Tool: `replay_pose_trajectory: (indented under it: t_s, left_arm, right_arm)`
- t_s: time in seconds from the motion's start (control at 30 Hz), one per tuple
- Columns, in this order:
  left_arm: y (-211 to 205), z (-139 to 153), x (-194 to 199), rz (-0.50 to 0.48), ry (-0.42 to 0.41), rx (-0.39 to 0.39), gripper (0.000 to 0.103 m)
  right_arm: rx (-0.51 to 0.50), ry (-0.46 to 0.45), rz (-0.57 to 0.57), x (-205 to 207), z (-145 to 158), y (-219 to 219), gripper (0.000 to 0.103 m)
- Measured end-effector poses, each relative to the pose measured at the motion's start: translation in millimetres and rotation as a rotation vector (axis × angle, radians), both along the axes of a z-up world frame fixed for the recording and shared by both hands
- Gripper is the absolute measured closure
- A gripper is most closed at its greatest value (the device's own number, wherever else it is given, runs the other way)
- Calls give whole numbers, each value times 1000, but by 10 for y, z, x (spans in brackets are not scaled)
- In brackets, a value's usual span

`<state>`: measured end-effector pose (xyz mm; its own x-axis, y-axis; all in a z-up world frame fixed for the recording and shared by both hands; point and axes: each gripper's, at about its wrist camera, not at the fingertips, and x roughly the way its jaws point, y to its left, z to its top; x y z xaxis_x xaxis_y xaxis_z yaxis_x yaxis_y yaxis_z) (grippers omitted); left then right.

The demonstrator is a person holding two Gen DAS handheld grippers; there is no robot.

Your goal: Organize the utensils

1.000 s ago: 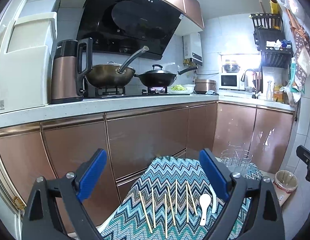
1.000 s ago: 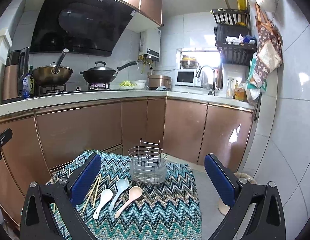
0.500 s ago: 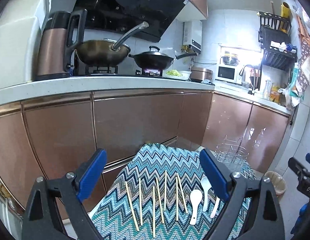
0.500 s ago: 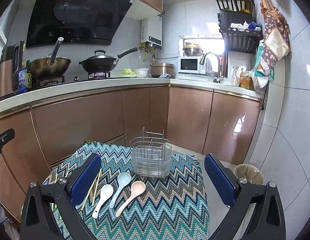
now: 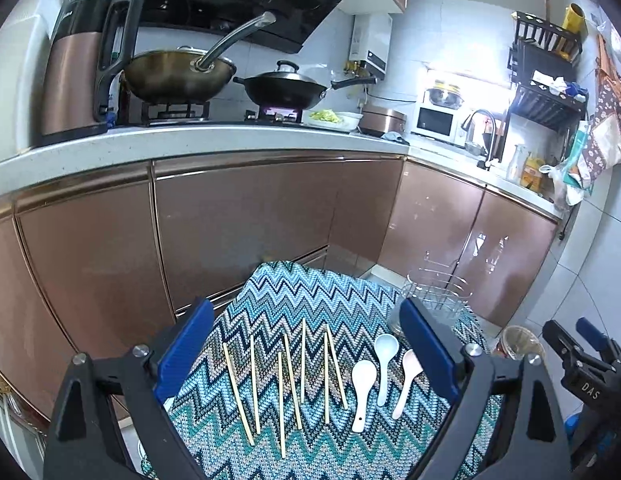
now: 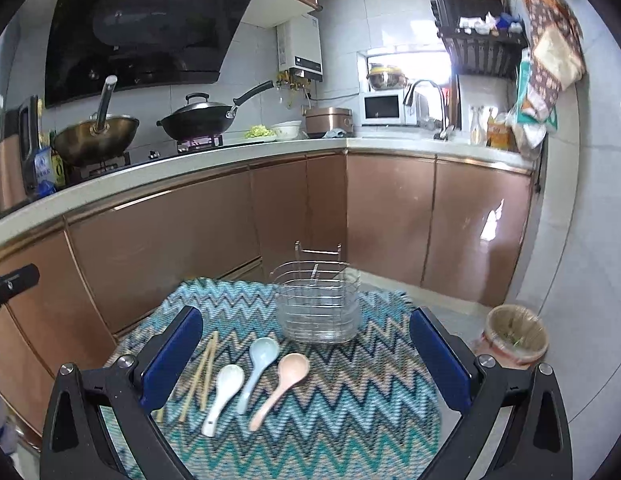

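Observation:
Several wooden chopsticks (image 5: pixel 290 376) lie side by side on a zigzag-patterned cloth (image 5: pixel 294 304). To their right lie a white spoon (image 5: pixel 362 384), a pale blue spoon (image 5: pixel 384 360) and a pink spoon (image 5: pixel 408 376). A wire utensil holder (image 6: pixel 316 300) stands empty at the cloth's far side. In the right wrist view the white spoon (image 6: pixel 224 394), blue spoon (image 6: pixel 256 368) and pink spoon (image 6: pixel 282 380) lie in front of the holder. My left gripper (image 5: pixel 306 352) is open above the chopsticks. My right gripper (image 6: pixel 306 360) is open above the spoons. Both are empty.
Brown kitchen cabinets (image 5: pixel 238 220) stand close behind the cloth. A small bin (image 6: pixel 514 336) sits on the floor at the right. Woks, a kettle and a microwave stand on the counter (image 5: pixel 214 140) above.
Both grippers have lowered and tilted down toward the cloth, so the chopsticks, spoons and holder appear larger and nearer. Both stay open.

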<state>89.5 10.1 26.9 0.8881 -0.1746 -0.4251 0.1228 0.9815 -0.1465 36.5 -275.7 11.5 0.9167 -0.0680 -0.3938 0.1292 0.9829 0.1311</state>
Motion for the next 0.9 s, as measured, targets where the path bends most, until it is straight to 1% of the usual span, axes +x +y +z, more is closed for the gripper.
replay_pose_trajectory:
  t_s: [0.07, 0.2, 0.33, 0.43, 0.67, 0.77, 0.8, 0.83, 0.87, 0.9]
  left_arm:
    - [-6, 21, -9, -14, 0, -6, 9]
    - [29, 49, -15, -13, -7, -2, 9]
    - [90, 29, 30, -14, -6, -4, 9]
    - [124, -14, 89, 1, 0, 5, 9]
    - [167, -137, 223, 38, -16, 45, 9]
    - [209, -231, 321, 32, -18, 39, 9]
    - [228, -277, 364, 20, -11, 28, 9]
    - [261, -332, 434, 5, 13, 10, 9]
    - [303, -407, 527, -12, 56, -15, 9]
    - [325, -471, 610, -18, 91, -23, 9]
  right_arm:
    - [49, 13, 27, 21, 15, -46, 0]
    - [168, 39, 119, 69, 21, -135, 0]
    - [277, 44, 171, 103, 39, -223, 0]
    - [333, 31, 191, 125, 77, -283, 0]
    - [318, 17, 203, 207, 111, -324, 0]
    - [248, 12, 189, 256, 57, -320, 0]
    - [218, 25, 192, 290, 16, -314, 0]
    - [203, 47, 190, 330, -39, -322, 0]
    - [198, 76, 192, 390, -122, -340, 0]
    - [207, 87, 199, 427, -194, -359, 0]
